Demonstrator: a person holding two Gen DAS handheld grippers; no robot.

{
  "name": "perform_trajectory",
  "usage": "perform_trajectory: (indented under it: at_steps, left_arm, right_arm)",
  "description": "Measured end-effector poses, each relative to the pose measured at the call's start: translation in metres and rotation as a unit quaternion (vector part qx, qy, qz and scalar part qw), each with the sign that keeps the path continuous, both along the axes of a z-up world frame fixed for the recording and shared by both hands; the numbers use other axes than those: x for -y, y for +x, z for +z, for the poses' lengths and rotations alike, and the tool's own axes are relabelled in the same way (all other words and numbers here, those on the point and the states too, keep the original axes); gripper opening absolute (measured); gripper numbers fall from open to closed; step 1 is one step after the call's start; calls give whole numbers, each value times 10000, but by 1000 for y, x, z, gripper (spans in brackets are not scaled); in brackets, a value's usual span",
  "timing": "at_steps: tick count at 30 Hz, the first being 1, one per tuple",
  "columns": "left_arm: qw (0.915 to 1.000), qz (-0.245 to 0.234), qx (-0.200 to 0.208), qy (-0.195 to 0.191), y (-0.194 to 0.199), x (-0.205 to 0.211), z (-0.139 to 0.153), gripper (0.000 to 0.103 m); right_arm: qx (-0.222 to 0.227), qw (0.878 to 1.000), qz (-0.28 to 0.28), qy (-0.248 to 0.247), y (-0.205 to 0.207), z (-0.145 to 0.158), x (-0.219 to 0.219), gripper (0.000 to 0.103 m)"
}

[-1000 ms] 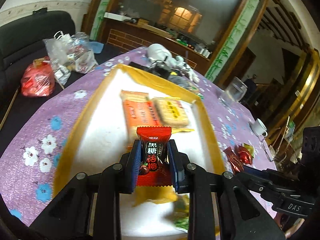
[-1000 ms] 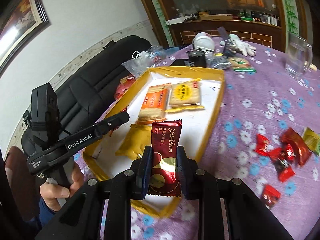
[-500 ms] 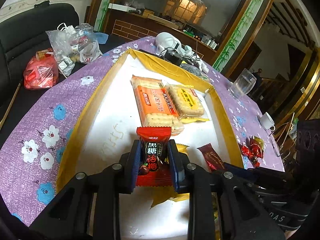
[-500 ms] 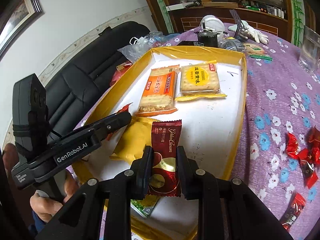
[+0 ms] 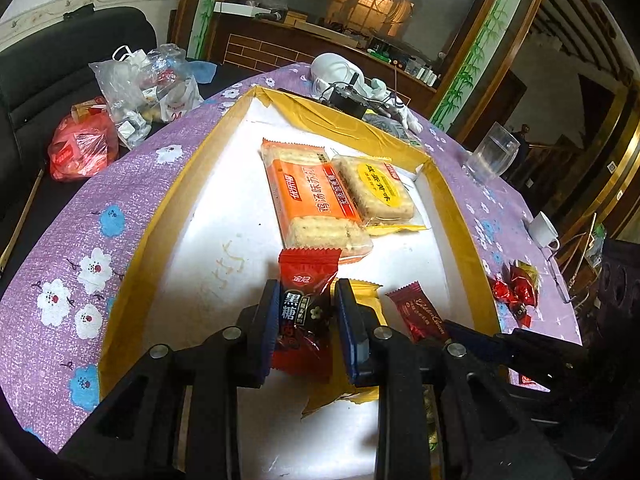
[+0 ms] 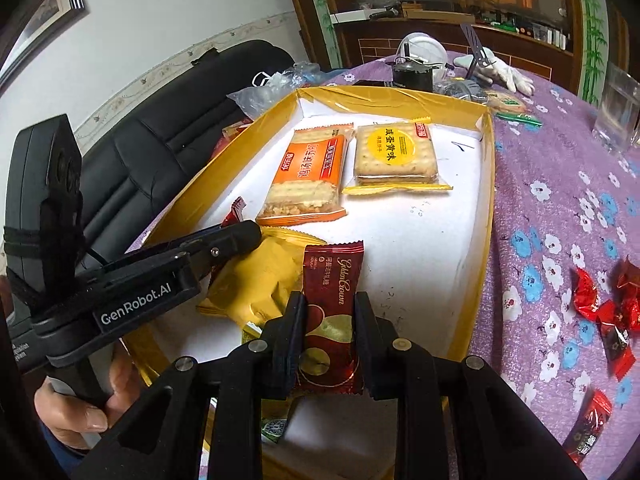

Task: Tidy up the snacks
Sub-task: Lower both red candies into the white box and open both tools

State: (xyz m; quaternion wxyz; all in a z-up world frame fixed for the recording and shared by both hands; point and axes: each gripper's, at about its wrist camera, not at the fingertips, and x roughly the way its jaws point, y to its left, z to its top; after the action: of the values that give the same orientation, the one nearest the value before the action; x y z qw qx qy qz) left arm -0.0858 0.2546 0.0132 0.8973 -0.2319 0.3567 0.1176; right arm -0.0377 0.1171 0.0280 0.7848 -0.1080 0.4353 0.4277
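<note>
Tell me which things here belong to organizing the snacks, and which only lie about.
Belonging to the job:
- yellow-rimmed tray
- orange cracker pack
- yellow-label cracker pack
- red candy in left jaws
- Golden Crown candy in right jaws
- loose red candies

Lying about:
- glass
- white cup
- plastic bags
- white glove

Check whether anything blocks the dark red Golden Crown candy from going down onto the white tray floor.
Nothing visible does. The right gripper holds the dark red candy over bare tray floor; the yellow packet lies just left of it.
</note>
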Motion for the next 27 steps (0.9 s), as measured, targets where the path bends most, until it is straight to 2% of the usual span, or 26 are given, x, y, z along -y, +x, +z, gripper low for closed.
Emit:
perform_trajectory:
  at_steps: [12,16,18,27]
  left_arm:
    - [10000,-13,29,-7,0,-1,0,24]
    - [10000,-13,31,-19,0,-1,0,28]
    - [10000,4,35,-32,-1,-1,1,34]
    - [9999,57,72,-69,-3,-3,1,36]
  right_arm:
    - [53,10000,38,-1,-1,-1,1,29]
    - [34,10000,49,18,-2,-1,3,30]
    - [0,10000,48,43,-2,0,4,30]
    - [-115,9998,1,190,-1,5,11,30]
